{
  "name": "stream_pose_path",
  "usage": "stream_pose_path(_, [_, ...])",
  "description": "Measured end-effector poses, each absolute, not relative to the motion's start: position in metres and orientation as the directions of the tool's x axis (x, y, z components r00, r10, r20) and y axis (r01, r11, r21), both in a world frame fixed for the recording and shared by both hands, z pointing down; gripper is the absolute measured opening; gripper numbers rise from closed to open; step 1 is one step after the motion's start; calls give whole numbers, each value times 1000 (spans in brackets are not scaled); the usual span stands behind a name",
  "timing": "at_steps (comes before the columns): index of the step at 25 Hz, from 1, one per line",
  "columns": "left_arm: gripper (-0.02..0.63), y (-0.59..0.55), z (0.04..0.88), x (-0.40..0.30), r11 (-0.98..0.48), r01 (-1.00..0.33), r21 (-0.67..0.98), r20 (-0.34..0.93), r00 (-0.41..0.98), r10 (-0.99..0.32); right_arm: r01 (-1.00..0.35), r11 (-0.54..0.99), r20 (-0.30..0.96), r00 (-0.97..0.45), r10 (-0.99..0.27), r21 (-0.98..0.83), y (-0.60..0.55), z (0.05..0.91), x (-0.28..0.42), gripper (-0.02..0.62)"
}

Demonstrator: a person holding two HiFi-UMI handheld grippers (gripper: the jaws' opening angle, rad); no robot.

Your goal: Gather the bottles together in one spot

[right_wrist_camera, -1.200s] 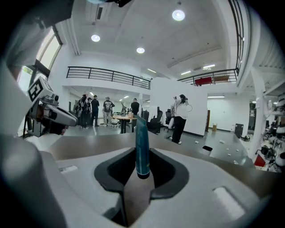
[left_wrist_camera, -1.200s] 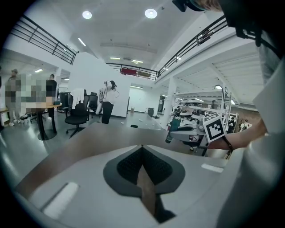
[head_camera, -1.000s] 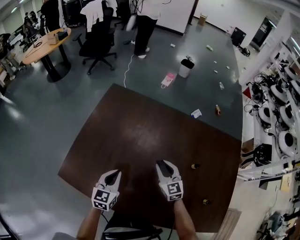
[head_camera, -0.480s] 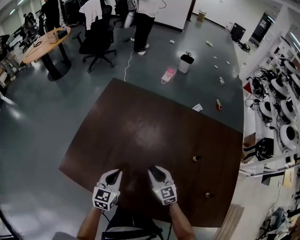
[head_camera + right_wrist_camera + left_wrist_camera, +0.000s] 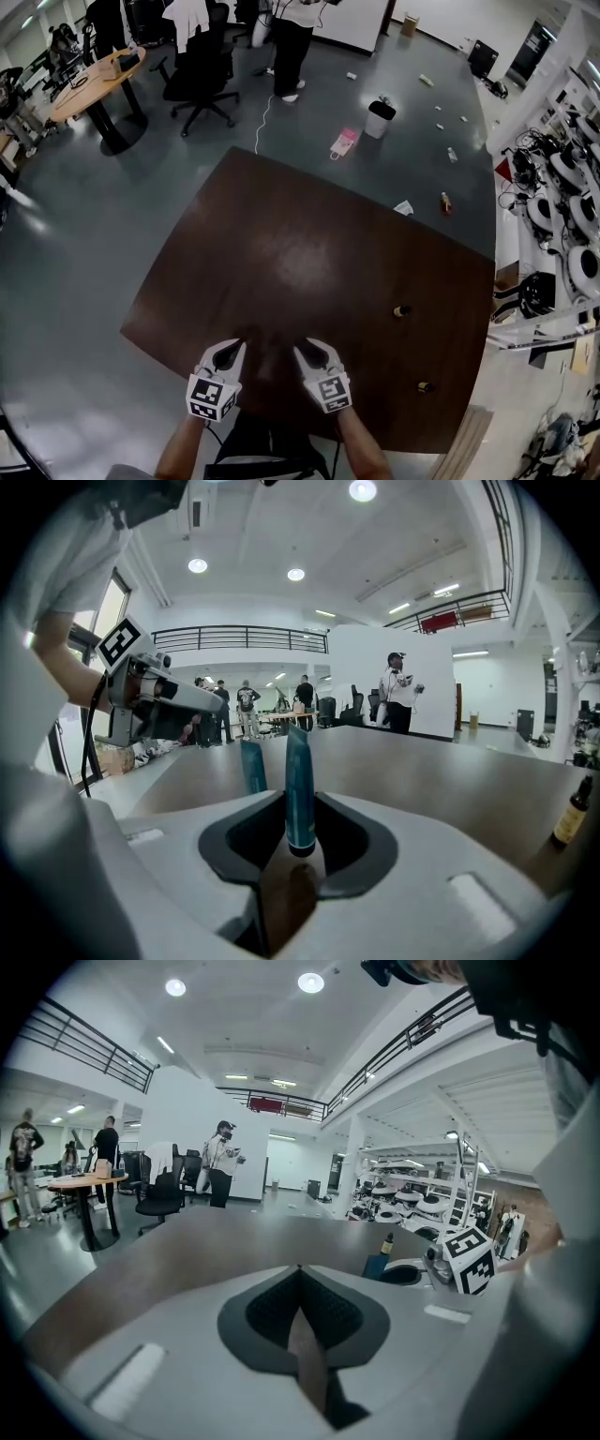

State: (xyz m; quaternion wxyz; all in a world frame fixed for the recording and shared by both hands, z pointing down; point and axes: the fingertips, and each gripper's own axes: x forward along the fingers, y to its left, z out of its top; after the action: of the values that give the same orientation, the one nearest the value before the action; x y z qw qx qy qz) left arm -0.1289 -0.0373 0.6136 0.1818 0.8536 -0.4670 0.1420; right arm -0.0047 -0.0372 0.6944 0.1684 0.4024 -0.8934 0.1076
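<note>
- Head view: you are holding both tools low over the near edge of the dark counter [image 5: 281, 234], with the left hand-held gripper [image 5: 228, 349] beside the right hand-held gripper [image 5: 307, 349]. Two bottles are standing well apart on the counter's right side. The far bottle [image 5: 401, 310] is sitting farther out, and the near bottle [image 5: 424, 386] is sitting close to the edge.
- Left gripper view: your left hand-held gripper [image 5: 300, 1269] is keeping its jaw tips together, with nothing between them. A small bottle [image 5: 387, 1241] is standing beyond on the right.
- Right gripper view: your right hand-held gripper [image 5: 298, 794] is gripping a teal tube [image 5: 298, 771] cap down — the jaws are pressing on both its sides. A second teal tube [image 5: 251, 766] is showing just behind it to the left, and a brown bottle [image 5: 572, 813] is standing at the far right.
</note>
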Motion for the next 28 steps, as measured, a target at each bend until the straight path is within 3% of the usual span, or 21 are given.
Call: stream_pose_path(28, [0,-30,629,-130,-488,-854,182,443,514,-734,-732,679,382,-644,-663,-56,-22,713,-16,101])
